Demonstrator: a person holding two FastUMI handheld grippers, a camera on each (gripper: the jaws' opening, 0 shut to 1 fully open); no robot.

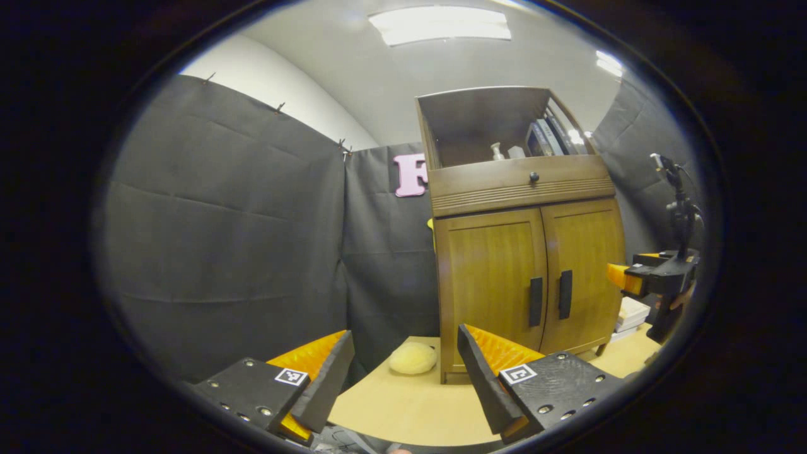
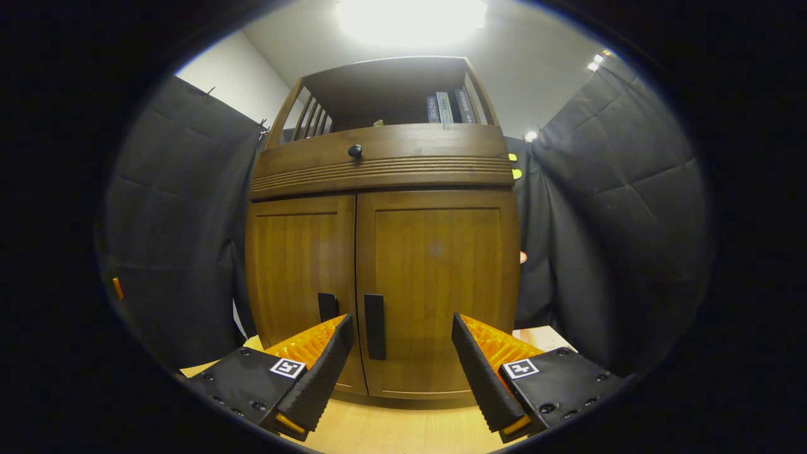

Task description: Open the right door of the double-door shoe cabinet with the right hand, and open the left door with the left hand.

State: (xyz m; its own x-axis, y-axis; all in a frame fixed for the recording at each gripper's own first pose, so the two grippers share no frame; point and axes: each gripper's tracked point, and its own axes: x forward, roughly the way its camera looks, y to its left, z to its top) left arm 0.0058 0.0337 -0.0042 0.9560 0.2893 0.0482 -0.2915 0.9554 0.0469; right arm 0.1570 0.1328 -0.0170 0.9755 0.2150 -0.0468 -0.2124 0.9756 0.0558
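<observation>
Black cloth walls close the booth around a light wooden table (image 1: pixel 403 410), and the shoe cabinet (image 2: pixel 384 252) stands on it, toward the far right corner as your left gripper view shows it; both its doors are closed. Your right door (image 2: pixel 441 284) and left door (image 2: pixel 299 277) meet at the middle, each with a dark vertical handle beside the seam: right handle (image 2: pixel 374 326), left handle (image 2: pixel 327 307). Your right gripper (image 2: pixel 398 359) is just in front of the doors, fingers spread wide and empty; the right handle sits between them in the right gripper view, not touched. Your left gripper (image 1: pixel 403 372) is farther back over the table, also wide open and holding nothing. Above the doors you see a drawer with a small round knob (image 2: pixel 355 151); above that an open shelf with books (image 2: pixel 449 107) and a white bottle (image 1: pixel 497 151). A pale round sponge (image 1: pixel 412 357) lies on the table near the cabinet's left bottom corner.
</observation>
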